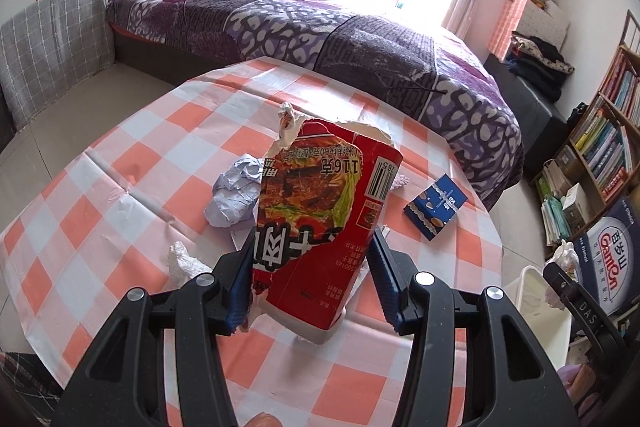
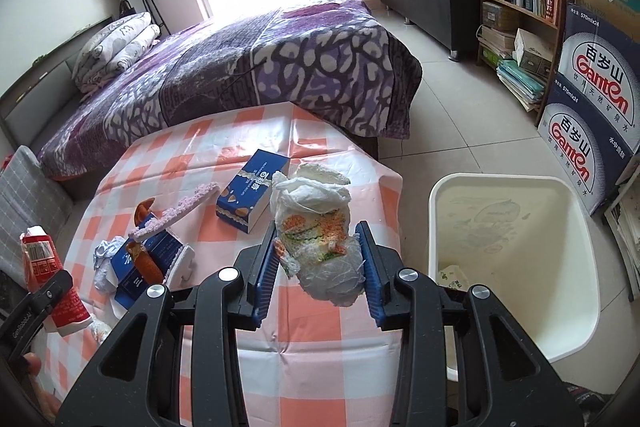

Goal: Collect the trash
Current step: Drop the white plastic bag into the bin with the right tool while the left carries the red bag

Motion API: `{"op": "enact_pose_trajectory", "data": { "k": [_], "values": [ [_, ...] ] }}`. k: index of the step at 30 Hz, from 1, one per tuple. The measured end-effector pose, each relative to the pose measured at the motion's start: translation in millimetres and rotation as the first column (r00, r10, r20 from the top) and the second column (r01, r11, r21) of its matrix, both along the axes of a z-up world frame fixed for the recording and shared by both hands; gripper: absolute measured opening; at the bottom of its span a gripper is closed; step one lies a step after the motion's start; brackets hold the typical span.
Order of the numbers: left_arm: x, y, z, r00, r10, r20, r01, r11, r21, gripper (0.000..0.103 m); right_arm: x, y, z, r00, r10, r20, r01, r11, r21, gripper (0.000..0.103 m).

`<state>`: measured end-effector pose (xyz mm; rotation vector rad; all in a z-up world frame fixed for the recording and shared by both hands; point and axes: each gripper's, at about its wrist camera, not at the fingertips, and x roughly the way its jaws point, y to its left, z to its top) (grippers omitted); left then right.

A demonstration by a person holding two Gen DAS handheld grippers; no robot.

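The red noodle carton (image 1: 320, 227) is blocking much of the tabletop (image 1: 120, 187) behind it in the left wrist view, half covering a crumpled white paper (image 1: 234, 195); its torn top is ragged and its lower corner is hiding what lies beneath. The left hand-held gripper (image 1: 312, 267) is pinching this carton between its blue pads, holding it above the tabletop. The right hand-held gripper (image 2: 318, 259) is squeezing a crumpled plastic wrapper (image 2: 316, 227) from both sides, just left of the white bin (image 2: 520, 247) standing on the floor. A blue box (image 2: 252, 189) is lying on the tabletop beyond.
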<state>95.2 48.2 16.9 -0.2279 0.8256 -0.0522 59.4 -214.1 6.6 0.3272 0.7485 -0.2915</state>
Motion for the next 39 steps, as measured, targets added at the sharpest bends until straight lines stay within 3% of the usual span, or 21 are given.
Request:
{"op": "enact_pose_trajectory", "data": {
  "k": [28,39],
  "values": [
    [-21,-129,11,0.982,-0.188,-0.019,0.189,0.98,0.068,0.052,-42,-108,-7,0.979,-0.203,-0.023,0.204,0.972,0.118,0.037],
    [-29,-188,11,0.955,-0.295,-0.041,0.297,0.953,0.057,0.052,-65,-152,-10,0.936,-0.347,-0.066,0.35,0.935,0.055,0.039]
  ]
}}
